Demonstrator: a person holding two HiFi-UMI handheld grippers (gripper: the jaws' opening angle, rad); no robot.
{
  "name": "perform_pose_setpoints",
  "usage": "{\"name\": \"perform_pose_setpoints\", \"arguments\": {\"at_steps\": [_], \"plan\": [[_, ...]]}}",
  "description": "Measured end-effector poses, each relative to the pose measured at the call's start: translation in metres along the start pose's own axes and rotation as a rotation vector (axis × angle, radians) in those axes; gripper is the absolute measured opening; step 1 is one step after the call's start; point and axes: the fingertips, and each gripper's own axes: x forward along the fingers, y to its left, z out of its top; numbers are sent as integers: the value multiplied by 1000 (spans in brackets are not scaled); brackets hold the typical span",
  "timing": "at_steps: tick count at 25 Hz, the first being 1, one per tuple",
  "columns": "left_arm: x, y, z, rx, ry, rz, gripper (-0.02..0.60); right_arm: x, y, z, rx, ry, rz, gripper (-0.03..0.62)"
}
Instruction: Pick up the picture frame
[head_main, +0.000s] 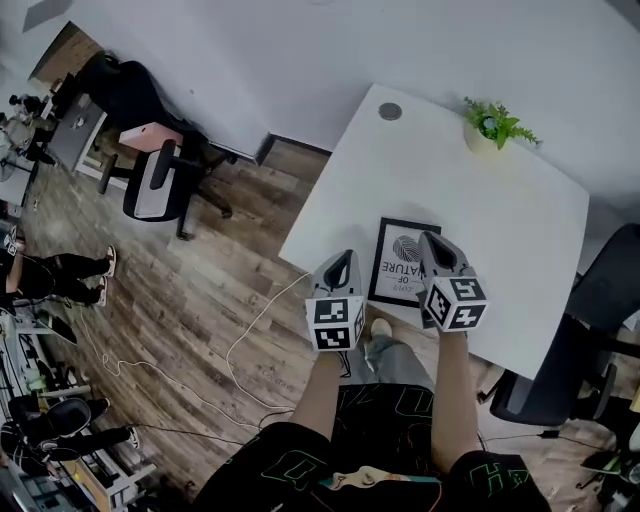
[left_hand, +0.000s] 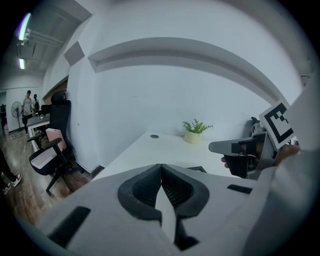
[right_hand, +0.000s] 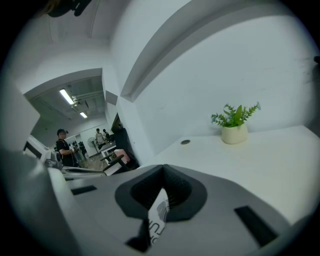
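Note:
The picture frame (head_main: 400, 262) is black-edged with a white print and lies flat near the front edge of the white table (head_main: 520, 230). My left gripper (head_main: 342, 258) is shut and empty, hovering just left of the frame's left side. My right gripper (head_main: 431, 240) is also shut, above the frame's right edge. In the left gripper view the shut jaws (left_hand: 161, 168) hide most of the frame; one corner (left_hand: 201, 169) shows, with the right gripper (left_hand: 235, 147) beside it. In the right gripper view the frame's print (right_hand: 159, 216) shows through the gap behind the shut jaws (right_hand: 162, 171).
A small potted plant (head_main: 493, 125) and a round cable grommet (head_main: 390, 111) sit at the table's far side. Office chairs stand at the left (head_main: 160, 182) and right (head_main: 590, 330). A white cable (head_main: 250, 340) trails over the wooden floor. People stand far off at the left.

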Motion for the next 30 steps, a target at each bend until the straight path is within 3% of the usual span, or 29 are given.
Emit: {"name": "perform_pose_setpoints", "arguments": {"at_steps": [6,12,16,22,30], "plan": [[23,-32,-19,53,81,-121,6,-19,-30,-17,41,21,-110,5],[51,-53,-34,111,166,-179,8,-28,-54,-37,53,64,-188,5],[58,-60,-57,113,213,-193,8,-32,-58,-59,48,118,-212,5],[61,-54,-72,115,246,-188,59,-28,-59,-78,32,173,-237,6],[65,-50,-92,81,310,-187,110,-20,-63,-108,27,284,-245,94]]}}
